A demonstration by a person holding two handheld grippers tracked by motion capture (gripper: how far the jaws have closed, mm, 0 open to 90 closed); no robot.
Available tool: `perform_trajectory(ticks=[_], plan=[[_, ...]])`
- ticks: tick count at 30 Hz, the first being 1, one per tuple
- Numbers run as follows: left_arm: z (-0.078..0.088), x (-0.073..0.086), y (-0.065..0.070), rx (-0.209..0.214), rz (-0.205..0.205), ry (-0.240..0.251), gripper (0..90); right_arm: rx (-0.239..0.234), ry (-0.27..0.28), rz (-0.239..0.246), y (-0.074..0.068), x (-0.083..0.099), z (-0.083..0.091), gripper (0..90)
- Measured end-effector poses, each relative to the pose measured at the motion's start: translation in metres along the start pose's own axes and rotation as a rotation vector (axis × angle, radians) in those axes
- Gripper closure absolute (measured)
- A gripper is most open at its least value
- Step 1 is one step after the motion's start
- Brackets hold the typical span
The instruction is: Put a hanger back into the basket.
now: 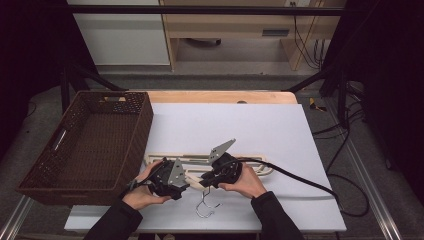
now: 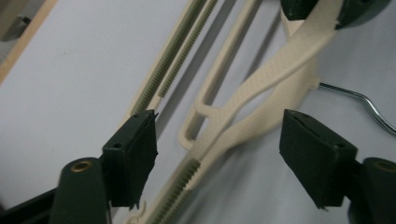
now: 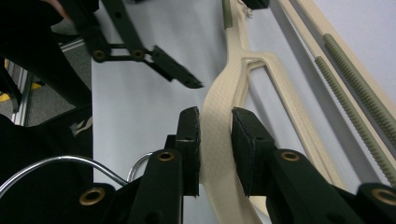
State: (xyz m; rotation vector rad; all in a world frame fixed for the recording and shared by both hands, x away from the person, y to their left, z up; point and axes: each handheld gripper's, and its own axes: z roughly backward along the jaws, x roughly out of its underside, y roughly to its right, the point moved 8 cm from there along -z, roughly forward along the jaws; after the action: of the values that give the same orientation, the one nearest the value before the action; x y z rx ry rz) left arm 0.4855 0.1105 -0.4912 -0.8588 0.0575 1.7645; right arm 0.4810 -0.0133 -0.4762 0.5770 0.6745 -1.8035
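While flat on the white bench (image 1: 280, 125) beside the wicker basket (image 1: 90, 145), cream plastic hanger (image 3: 219, 112) — light, stiff, smooth, probably slippery. Right gripper (image 3: 215, 135) fingers clamped on its flat neck near the wire hook (image 1: 205, 205). Left gripper (image 2: 219, 158) fingers parted astride the arm — not yet pinching. Best taken at the broad textured shoulder.

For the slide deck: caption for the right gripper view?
Right tool shut on the cream plastic clothes hanger near its chrome wire hook, over the white table.

Both claws, left (image 1: 186, 181) and right (image 1: 204, 183), at cream hanger (image 1: 252, 159) on white board (image 1: 250, 125); wicker basket (image 1: 142, 117) left.
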Motion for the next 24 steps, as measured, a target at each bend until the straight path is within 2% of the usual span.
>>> perform_trajectory(ticks=[2, 6, 7, 14, 15, 18, 24], plan=[[-0.002, -0.002, 0.001, -0.003, -0.001, 0.014, 34.5, 0.001, -0.002, -0.005, -0.001, 0.0, 0.001, 73.1], [-0.009, -0.004, 0.002, -0.026, -0.034, 0.024, 40.9, -0.006, -0.003, 0.005, -0.001, 0.0, 0.002, 73.1], [-0.011, -0.004, 0.001, -0.04, -0.065, 0.019, 46.4, 0.002, 0.0, 0.002, -0.002, 0.0, 0.002, 73.2], [-0.015, -0.005, 0.004, -0.04, -0.092, 0.025, 58.5, -0.001, 0.008, 0.005, -0.002, -0.001, 0.005, 73.3], [-0.015, -0.005, 0.005, -0.034, -0.101, 0.023, 63.6, -0.002, 0.012, 0.009, -0.003, -0.002, 0.005, 73.3], [-0.016, -0.004, 0.006, -0.037, -0.115, 0.022, 69.3, -0.001, 0.017, 0.012, -0.002, -0.002, 0.005, 73.4], [-0.013, -0.004, 0.004, -0.031, -0.101, 0.039, 73.0, 0.012, 0.038, 0.01, -0.002, -0.005, 0.009, 73.4]])
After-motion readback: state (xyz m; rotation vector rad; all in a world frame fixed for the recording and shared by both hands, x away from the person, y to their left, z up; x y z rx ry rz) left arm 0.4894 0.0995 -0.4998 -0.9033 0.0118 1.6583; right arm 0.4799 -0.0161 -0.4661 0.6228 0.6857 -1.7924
